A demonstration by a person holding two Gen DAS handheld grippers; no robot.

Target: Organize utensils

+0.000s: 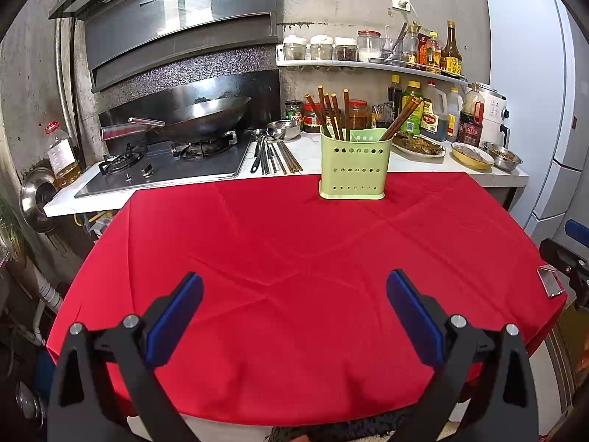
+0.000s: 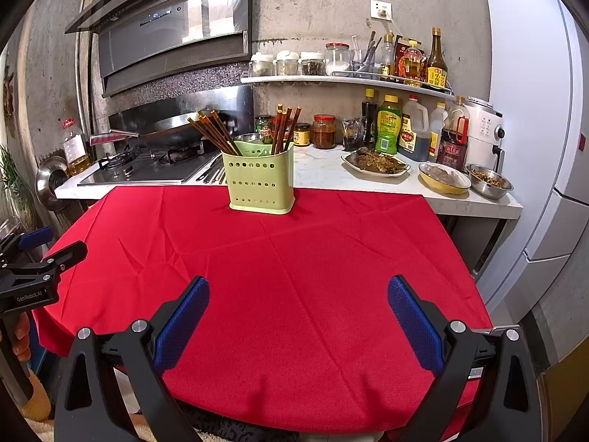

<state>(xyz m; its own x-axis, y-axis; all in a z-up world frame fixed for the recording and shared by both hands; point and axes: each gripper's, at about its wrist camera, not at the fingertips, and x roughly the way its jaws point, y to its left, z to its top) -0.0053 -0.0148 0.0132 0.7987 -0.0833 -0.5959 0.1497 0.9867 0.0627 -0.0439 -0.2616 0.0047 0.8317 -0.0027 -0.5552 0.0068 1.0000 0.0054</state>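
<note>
Both your left tongs (image 1: 294, 316) and right tongs (image 2: 298, 320) gape wide and empty over the red tablecloth (image 1: 294, 258). Well ahead stands the green utensil holder (image 1: 352, 164), chopsticks (image 1: 331, 114) upright inside, apparently already sorted.

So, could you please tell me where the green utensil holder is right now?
The green utensil holder stands upright at the far edge of the red tablecloth, just in front of the counter, with chopsticks in it; in the right wrist view it sits left of centre.

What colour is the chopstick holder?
Pale green holder, with round holes; clearest in the right wrist view.
</note>
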